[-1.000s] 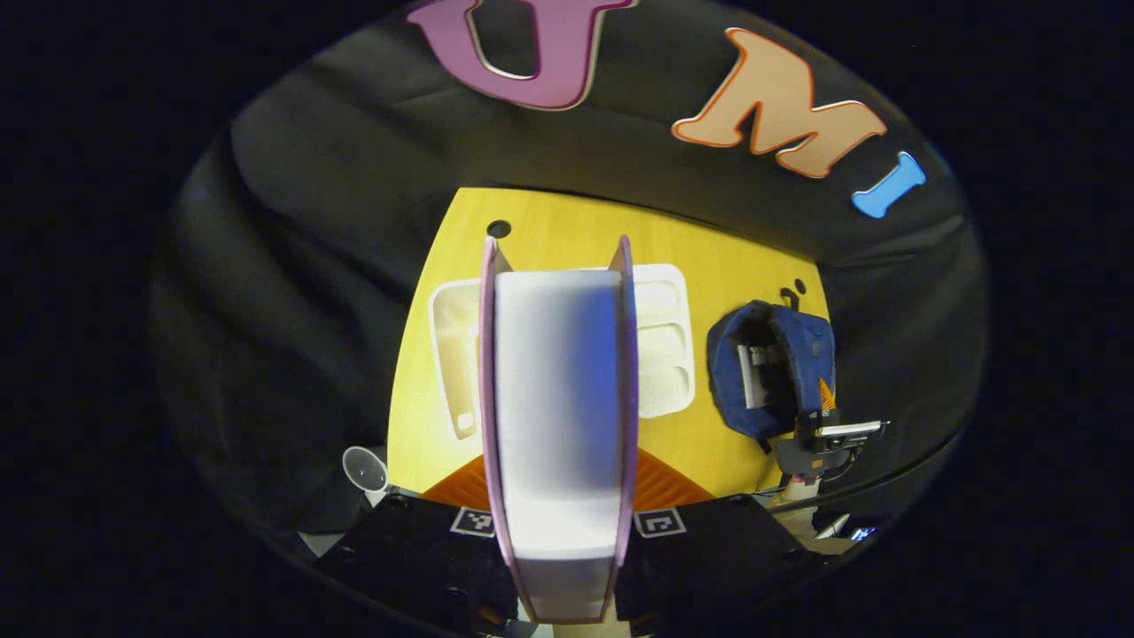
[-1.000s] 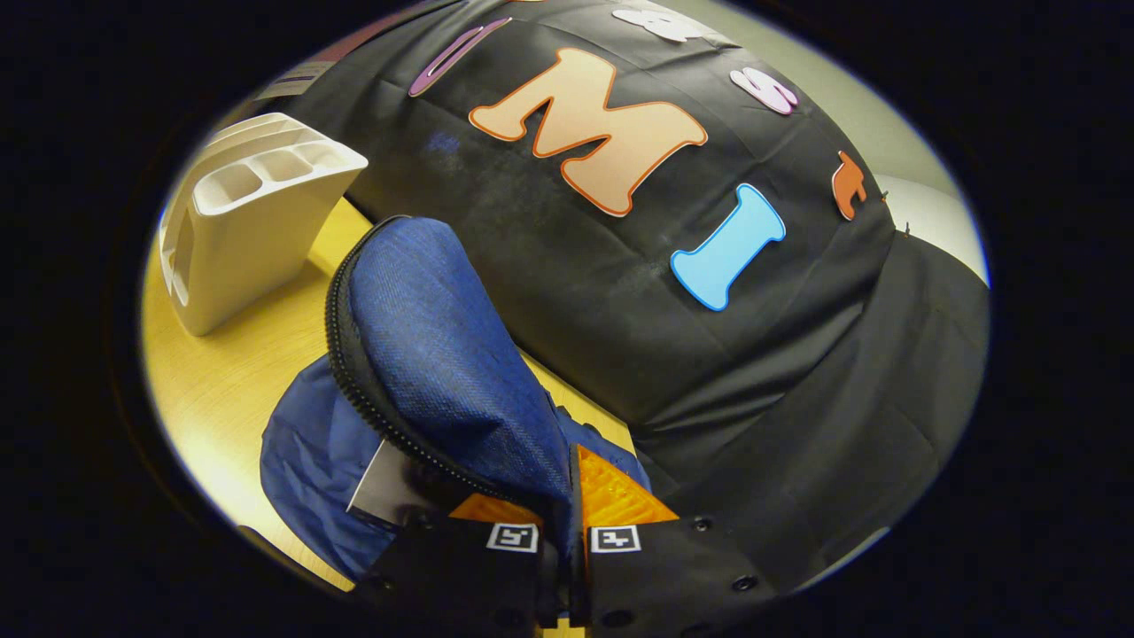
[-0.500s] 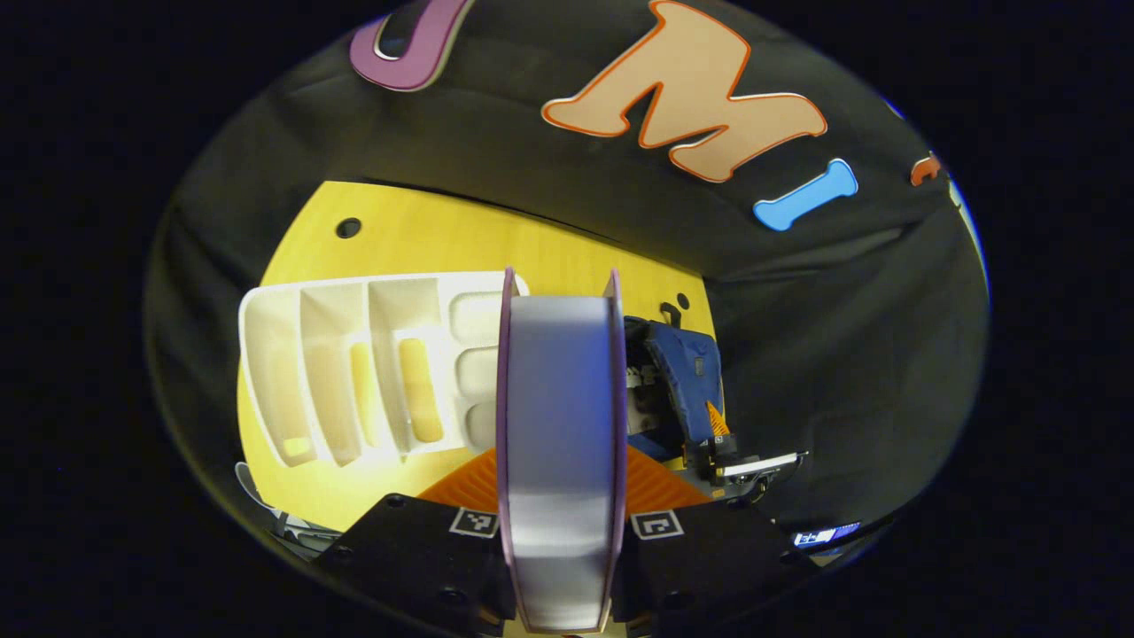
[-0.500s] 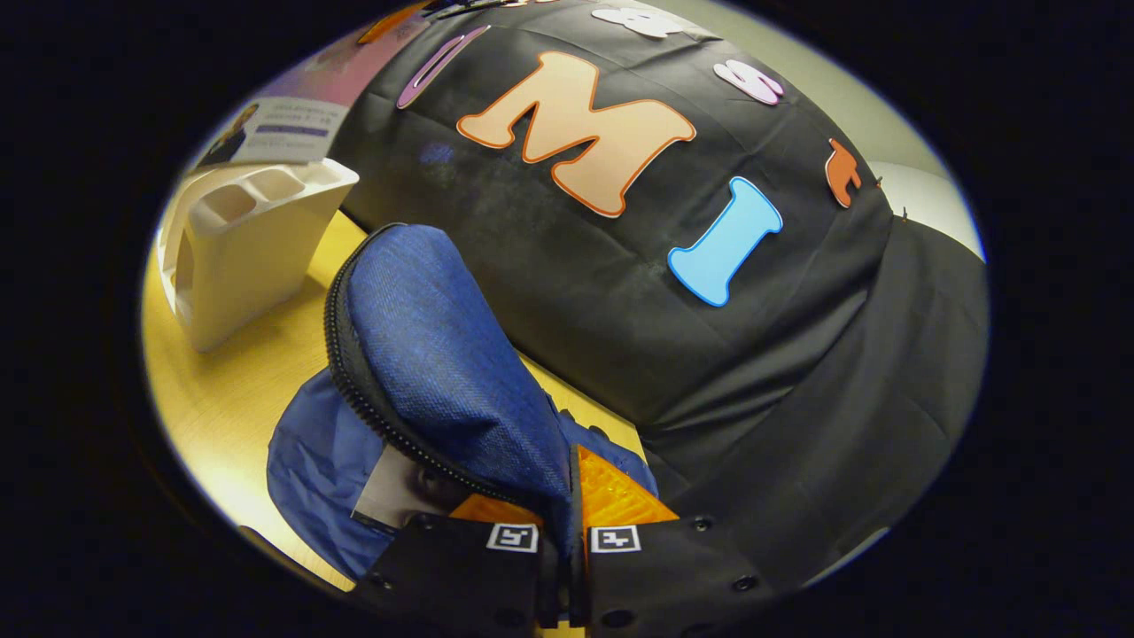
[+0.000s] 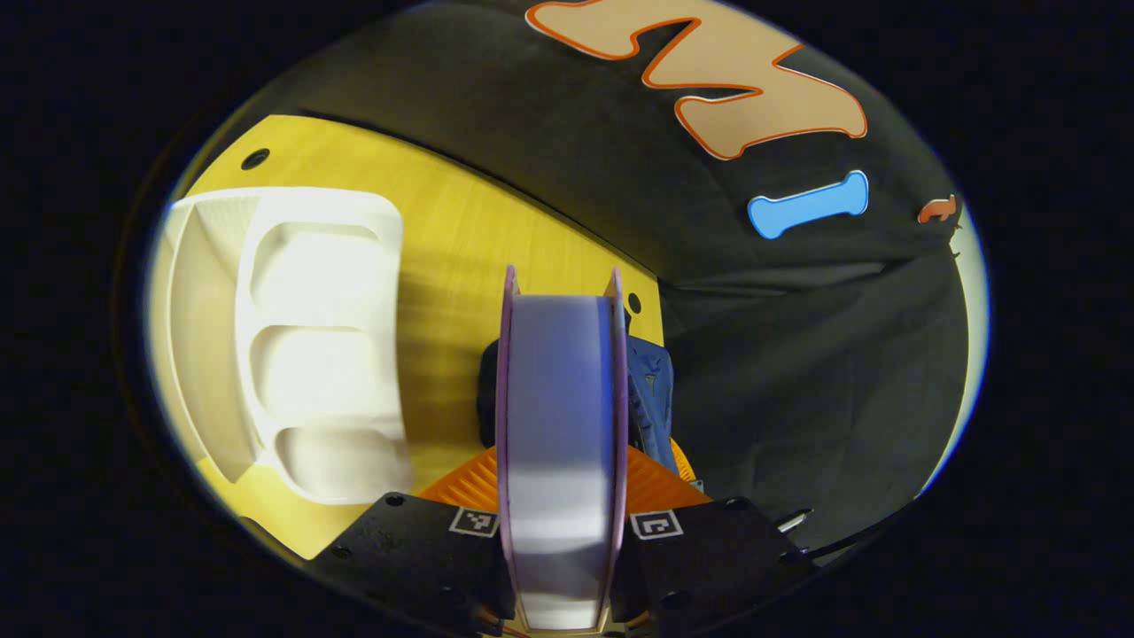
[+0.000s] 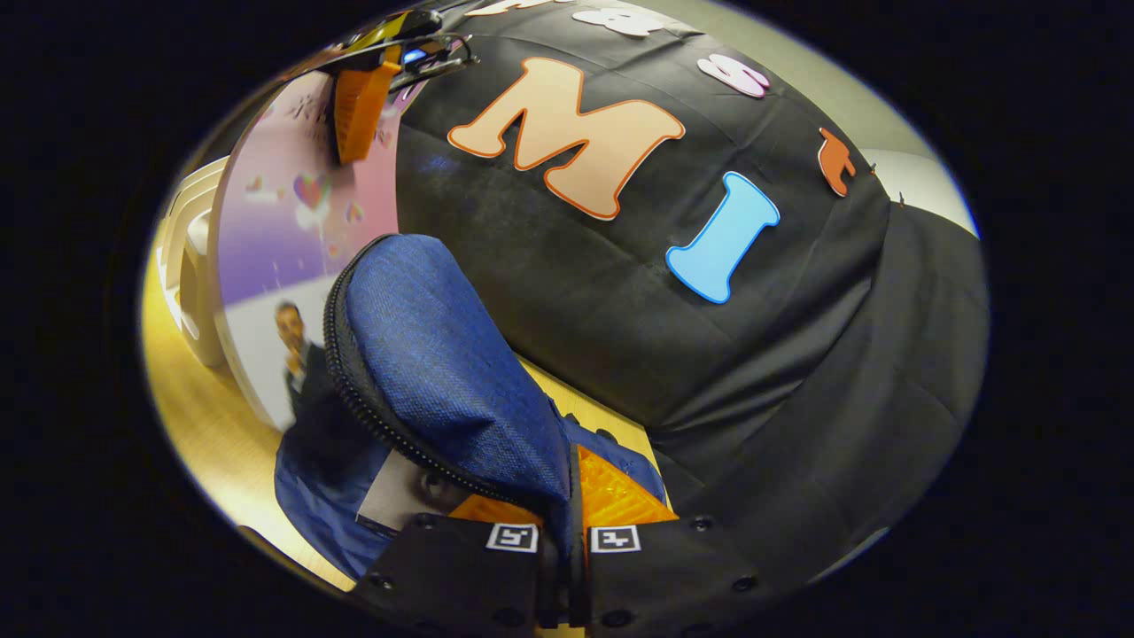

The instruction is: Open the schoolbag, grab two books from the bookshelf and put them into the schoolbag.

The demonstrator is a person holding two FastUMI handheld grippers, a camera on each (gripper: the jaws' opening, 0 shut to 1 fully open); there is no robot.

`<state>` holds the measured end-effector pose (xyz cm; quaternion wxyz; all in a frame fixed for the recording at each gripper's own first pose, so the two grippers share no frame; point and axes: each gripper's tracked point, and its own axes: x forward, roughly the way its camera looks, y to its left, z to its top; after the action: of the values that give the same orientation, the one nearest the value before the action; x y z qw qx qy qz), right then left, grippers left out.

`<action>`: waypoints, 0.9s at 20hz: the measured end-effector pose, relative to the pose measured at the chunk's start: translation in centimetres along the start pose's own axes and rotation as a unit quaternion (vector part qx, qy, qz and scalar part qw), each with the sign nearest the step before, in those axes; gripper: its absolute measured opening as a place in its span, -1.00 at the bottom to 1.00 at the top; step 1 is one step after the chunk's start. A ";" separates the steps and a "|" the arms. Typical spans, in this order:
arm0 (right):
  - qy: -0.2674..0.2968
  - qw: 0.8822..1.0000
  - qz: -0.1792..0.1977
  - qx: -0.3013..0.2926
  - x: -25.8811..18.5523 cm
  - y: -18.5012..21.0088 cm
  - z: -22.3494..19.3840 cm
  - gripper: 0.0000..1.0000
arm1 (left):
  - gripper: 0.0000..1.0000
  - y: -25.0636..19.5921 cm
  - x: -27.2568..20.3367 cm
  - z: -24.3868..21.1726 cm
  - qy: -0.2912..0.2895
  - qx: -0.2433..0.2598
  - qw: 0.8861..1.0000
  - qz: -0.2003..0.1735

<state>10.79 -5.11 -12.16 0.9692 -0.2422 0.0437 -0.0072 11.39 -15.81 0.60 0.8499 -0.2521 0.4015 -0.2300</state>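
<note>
- My left gripper (image 5: 562,496) is clamped on a book (image 5: 560,425): one finger presses each cover, and the pale page edge faces the camera between them, running straight up the left gripper view.
- The book's covers are purple-pink at the edges. In the right gripper view the same book (image 6: 283,266) shows its front cover, pink-to-lilac with small hearts and a printed figure near the bottom, and the left gripper (image 6: 359,111) grips it at the top edge.
- The book stands roughly upright, its lower end just at the open mouth of the schoolbag (image 6: 425,372). Whether it is already touching the bag's inside I cannot tell.
- My right gripper (image 6: 567,523) is pinched shut on the schoolbag's blue flap, fingers nearly together with only the fabric between them. The flap is lifted, and its black zipper (image 6: 354,399) curves along the exposed edge.
- Inside the bag's opening, a grey-white rectangle (image 6: 390,501) lies just below the zipper; what it is I cannot tell.
- In the left gripper view the schoolbag (image 5: 651,399) is mostly hidden behind the book, showing blue on the right side.
- The white bookshelf (image 5: 310,346) sits on the yellow table (image 5: 461,248), to the left of the book, with three rounded compartments in view. It is near the bag but apart from it.
- In the right gripper view the bookshelf (image 6: 186,266) is partly behind the book's cover.
</note>
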 end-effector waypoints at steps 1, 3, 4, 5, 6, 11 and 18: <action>0.000 1.000 0.002 0.006 0.0 -0.1 0.1 -0.89 | -0.23 -0.4 1.7 -0.2 0.001 -0.005 1.000 -0.011; -0.005 1.000 0.005 0.017 -0.1 -0.3 0.1 -0.85 | -0.24 -0.9 4.2 -1.2 -0.003 -0.017 0.999 -0.034; -0.008 1.000 0.010 0.024 -0.1 -0.3 0.2 -0.84 | -0.23 -1.3 5.3 -1.4 -0.009 -0.022 0.999 -0.047; -0.011 0.999 0.015 0.030 -0.1 -0.4 0.3 -0.84 | -0.23 -1.6 6.4 -1.7 -0.015 -0.028 0.998 -0.059; -0.014 0.999 0.018 0.032 -0.2 -0.5 0.4 -0.89 | -0.23 -1.7 7.3 -2.0 -0.020 -0.033 0.997 -0.067; -0.027 0.998 0.036 0.041 -0.3 -0.3 0.6 -0.81 | -0.27 -2.6 12.1 -3.5 -0.021 -0.048 0.995 -0.089; -0.037 0.996 0.052 0.064 -0.3 0.1 1.4 -0.85 | -0.26 -4.3 16.8 -5.0 -0.024 -0.054 0.985 -0.161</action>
<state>10.64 -4.33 -10.96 0.9828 -0.1768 0.0200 0.0493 16.22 -30.33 -9.01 0.7963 -0.3640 0.3472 -0.3360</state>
